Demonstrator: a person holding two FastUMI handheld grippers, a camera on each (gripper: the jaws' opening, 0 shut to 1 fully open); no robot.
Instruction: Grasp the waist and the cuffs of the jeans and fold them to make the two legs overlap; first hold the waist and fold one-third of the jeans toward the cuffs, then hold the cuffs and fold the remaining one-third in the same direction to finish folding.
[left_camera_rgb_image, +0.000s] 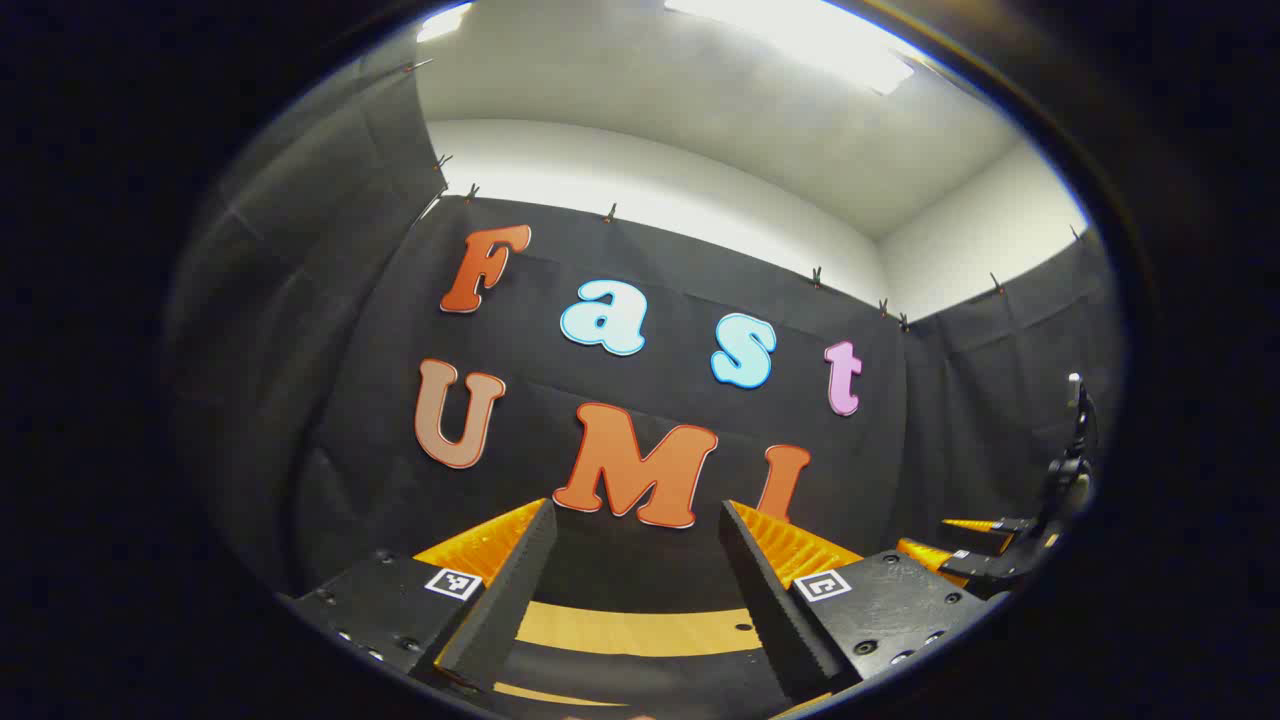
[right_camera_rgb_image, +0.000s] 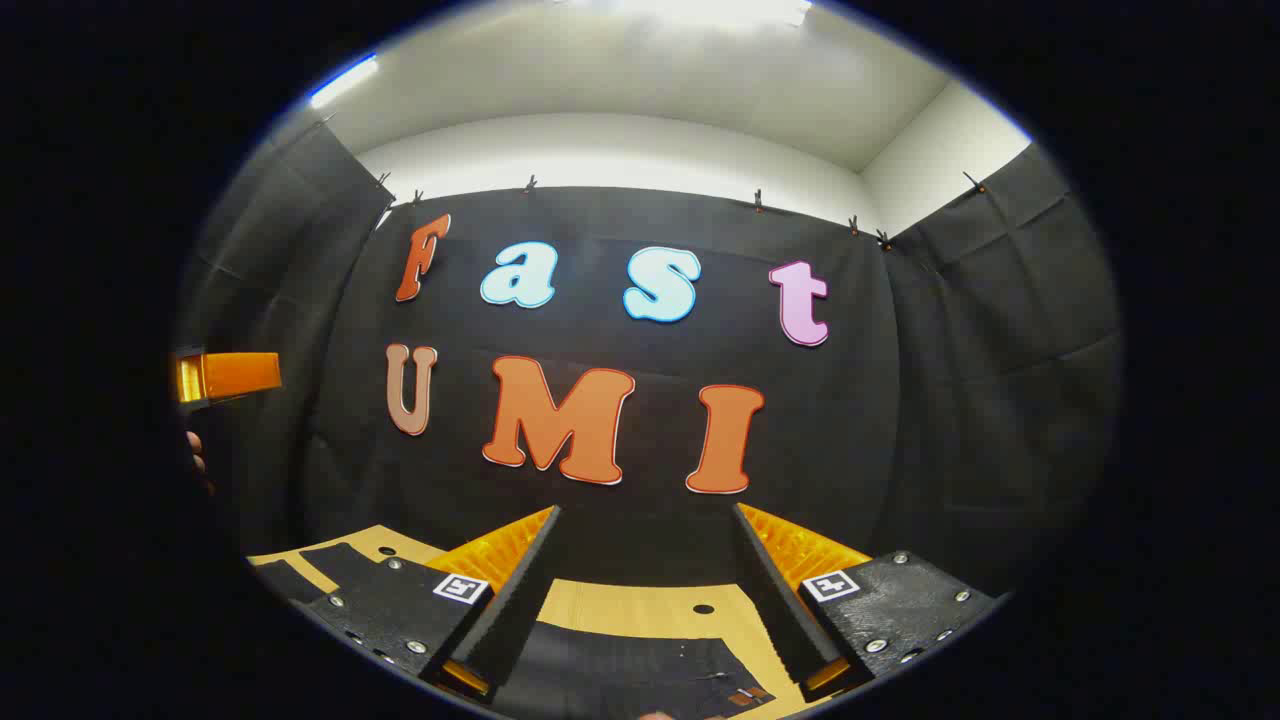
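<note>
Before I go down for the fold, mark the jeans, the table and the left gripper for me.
jeans (right_camera_rgb_image: 640, 665): right gripper view, dark denim between the fingers.
table (right_camera_rgb_image: 640, 608): right gripper view, bare wooden top beyond the jeans.
left gripper (left_camera_rgb_image: 640, 560): left gripper view, midway between its open fingertips.

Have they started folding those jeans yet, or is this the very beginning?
It looks like the very beginning. Nothing appears folded: the dark jeans lie on the wooden table, below the right hand-held gripper. Nothing is in hand either; the right gripper and the left hand-held gripper are both open, raised and pointed toward the booth wall. Overlapping the legs and both one-third folds remain.
</note>
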